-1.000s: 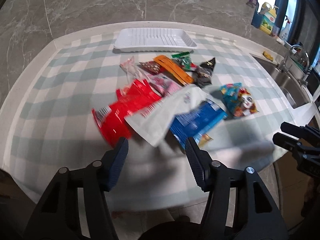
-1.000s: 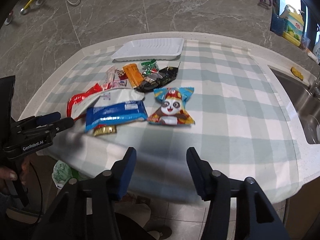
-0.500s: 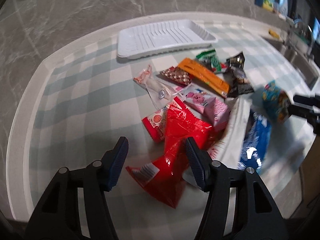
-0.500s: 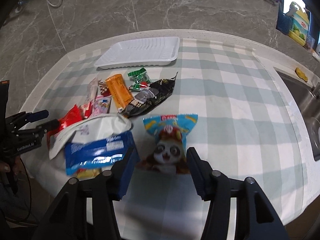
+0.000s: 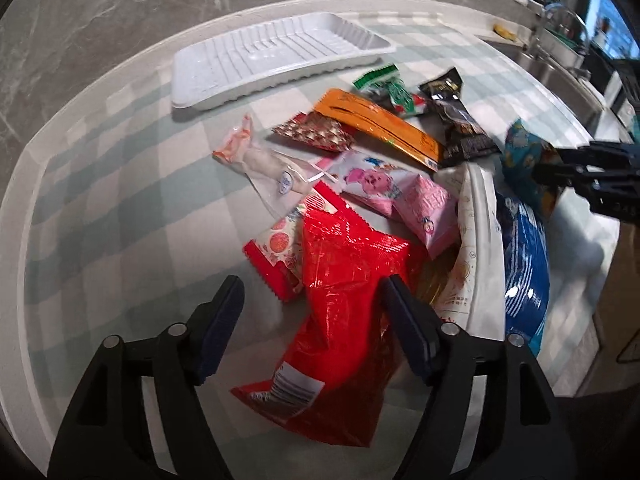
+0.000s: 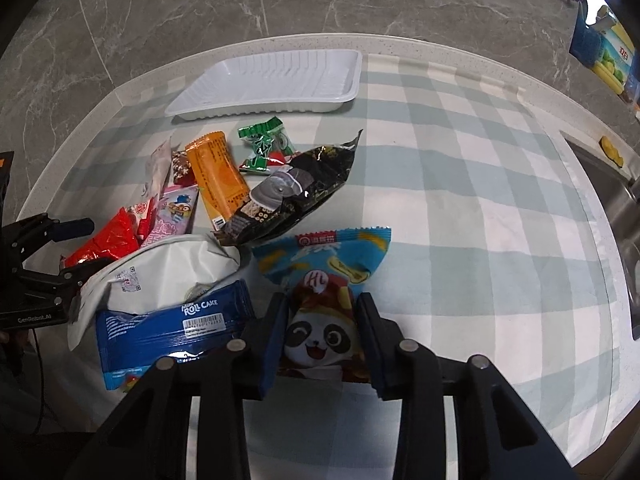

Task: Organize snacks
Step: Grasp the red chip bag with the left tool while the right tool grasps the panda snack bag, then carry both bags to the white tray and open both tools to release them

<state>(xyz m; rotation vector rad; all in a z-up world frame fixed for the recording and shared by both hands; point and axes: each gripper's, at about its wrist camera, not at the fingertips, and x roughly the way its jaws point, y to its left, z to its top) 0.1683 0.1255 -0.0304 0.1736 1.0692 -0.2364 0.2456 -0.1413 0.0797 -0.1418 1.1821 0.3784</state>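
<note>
A counter spread with a pale green and white checked cloth (image 6: 460, 184) is seen against a grey marbled wall, with a sink at the far right. A white ribbed tray (image 6: 272, 80) is set at the back of the cloth, well beyond both claws, and nothing is seen in it. The snacks are heaped in front of it. The right claw (image 6: 320, 340) is clenched on the panda packet (image 6: 320, 276); its jaws have just been closing, and the packet's lower part is pinched between the pads. A blue roll-cake packet (image 6: 168, 332) lies just to the left of this claw, partly under a white bag (image 6: 168, 268). The left claw (image 5: 312, 320) is released; its jaws have just been opening, and the big red bag (image 5: 344, 300) lies between the spread fingers, with the right finger against its edge. An orange packet (image 5: 376, 128), a pink packet (image 5: 384, 188) and a black packet (image 5: 460, 120) lie beyond it.
</note>
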